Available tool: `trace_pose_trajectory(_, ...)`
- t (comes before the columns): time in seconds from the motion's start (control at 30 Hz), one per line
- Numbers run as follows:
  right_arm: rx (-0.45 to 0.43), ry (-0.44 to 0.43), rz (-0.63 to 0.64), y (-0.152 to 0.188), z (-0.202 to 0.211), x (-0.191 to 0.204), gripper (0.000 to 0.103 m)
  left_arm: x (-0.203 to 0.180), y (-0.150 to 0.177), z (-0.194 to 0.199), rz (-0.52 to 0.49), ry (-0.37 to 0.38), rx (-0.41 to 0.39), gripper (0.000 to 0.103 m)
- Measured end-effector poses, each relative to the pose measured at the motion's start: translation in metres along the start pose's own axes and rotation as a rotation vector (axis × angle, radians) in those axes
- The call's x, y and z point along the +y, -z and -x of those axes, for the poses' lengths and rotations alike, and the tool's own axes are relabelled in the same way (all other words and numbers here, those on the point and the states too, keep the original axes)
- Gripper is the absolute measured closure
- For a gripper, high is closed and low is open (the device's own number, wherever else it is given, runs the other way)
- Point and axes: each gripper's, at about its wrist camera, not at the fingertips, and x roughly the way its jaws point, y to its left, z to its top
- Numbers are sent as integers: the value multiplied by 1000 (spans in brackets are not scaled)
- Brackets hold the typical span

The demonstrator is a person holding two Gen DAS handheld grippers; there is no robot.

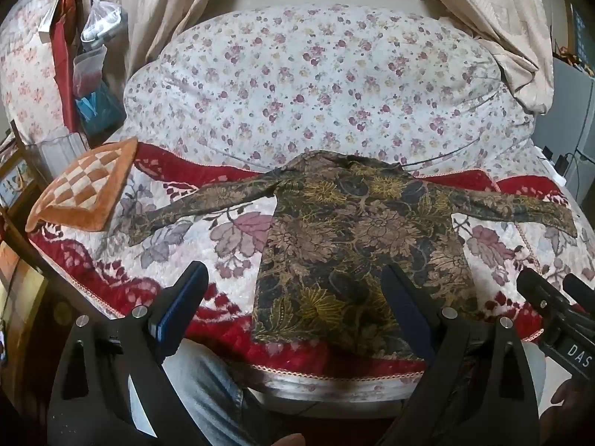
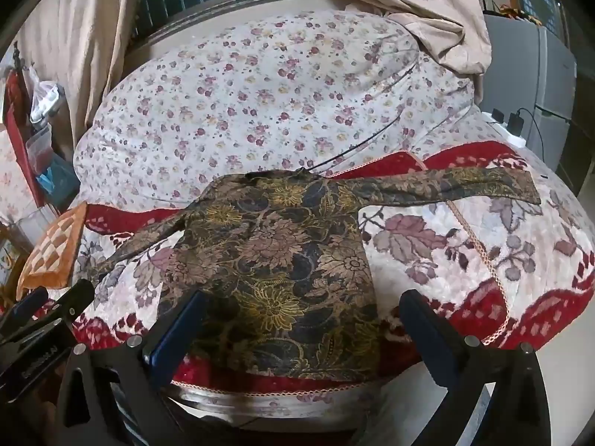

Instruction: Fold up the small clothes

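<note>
Floral shirt (image 1: 357,238) lies flat (sleeves out) near checkered cushion (image 1: 85,193).

Both wrist cams at bed foot, facing window, high and back. Left view sits left of right. Shared: shirt (image 1: 357,245) (image 2: 275,271), centre frame.

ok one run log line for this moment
phase: pre-fold | shirt: flat on bed, sleeves spread | left gripper: open, empty | right gripper: open, empty | contact: none
</note>
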Motion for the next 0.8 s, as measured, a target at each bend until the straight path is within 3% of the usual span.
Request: trace_pose_trajectory(0.8,8,20,13,2,-2,1,16,1,0,0,0,0,-4,9)
